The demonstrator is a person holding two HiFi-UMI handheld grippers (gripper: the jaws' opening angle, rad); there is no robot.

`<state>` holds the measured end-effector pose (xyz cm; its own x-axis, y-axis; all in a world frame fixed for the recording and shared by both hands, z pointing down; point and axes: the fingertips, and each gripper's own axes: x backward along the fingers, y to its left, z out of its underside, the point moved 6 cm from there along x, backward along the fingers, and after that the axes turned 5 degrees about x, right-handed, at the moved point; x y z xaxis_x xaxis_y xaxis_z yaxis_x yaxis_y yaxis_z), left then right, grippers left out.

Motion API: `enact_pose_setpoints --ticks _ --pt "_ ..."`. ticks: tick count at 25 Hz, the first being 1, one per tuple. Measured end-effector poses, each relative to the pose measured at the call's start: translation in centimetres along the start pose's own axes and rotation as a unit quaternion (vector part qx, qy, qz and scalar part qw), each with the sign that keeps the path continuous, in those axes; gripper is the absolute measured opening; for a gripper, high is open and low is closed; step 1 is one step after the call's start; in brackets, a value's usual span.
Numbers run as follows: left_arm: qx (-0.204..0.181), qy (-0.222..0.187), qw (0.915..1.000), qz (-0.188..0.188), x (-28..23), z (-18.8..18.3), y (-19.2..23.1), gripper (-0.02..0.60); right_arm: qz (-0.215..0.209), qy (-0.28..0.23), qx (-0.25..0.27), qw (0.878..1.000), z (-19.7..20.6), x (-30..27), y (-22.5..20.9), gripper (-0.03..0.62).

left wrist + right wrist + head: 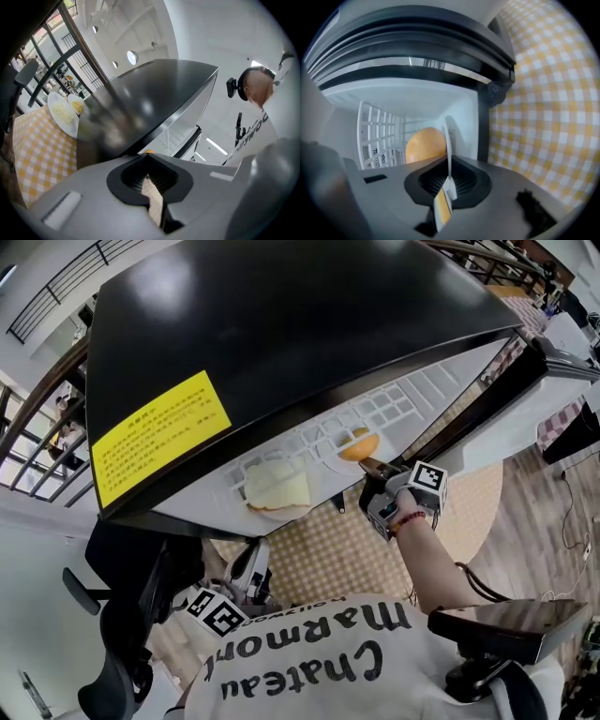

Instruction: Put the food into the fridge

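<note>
A black fridge [281, 324] stands open on a yellow checked cloth, its white inside [403, 404] facing me. My right gripper [375, 470] reaches into the opening and is shut on the thin rim of a white plate [449, 140]. On that plate, just inside the fridge, lies an orange bun [425, 145], also seen in the head view [359, 444]. A second plate of pale yellow food [277, 488] sits at the front edge of the opening. My left gripper [251, 563] hangs low near my body, shut and empty [152, 187].
The fridge door [487, 399] stands swung out to the right. A white wire rack [377, 136] lines the inside left of the bun. Two plates of food [63, 112] show beside the fridge on the checked cloth [37, 154]. Black chairs [122, 615] stand at lower left.
</note>
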<state>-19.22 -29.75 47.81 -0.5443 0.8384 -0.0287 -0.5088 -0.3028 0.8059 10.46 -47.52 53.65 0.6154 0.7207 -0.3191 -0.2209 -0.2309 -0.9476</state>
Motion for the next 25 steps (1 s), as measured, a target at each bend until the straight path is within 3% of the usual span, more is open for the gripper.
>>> enact_pose_setpoints --ticks 15,25 --pt "-0.016 -0.005 0.9999 0.004 -0.7 0.3 -0.4 -0.003 0.045 -0.001 0.003 0.999 -0.1 -1.3 1.0 0.025" --pt "-0.027 -0.005 0.9996 0.008 -0.4 0.4 -0.5 -0.003 0.087 -0.018 0.059 0.994 -0.8 -2.0 1.8 0.026"
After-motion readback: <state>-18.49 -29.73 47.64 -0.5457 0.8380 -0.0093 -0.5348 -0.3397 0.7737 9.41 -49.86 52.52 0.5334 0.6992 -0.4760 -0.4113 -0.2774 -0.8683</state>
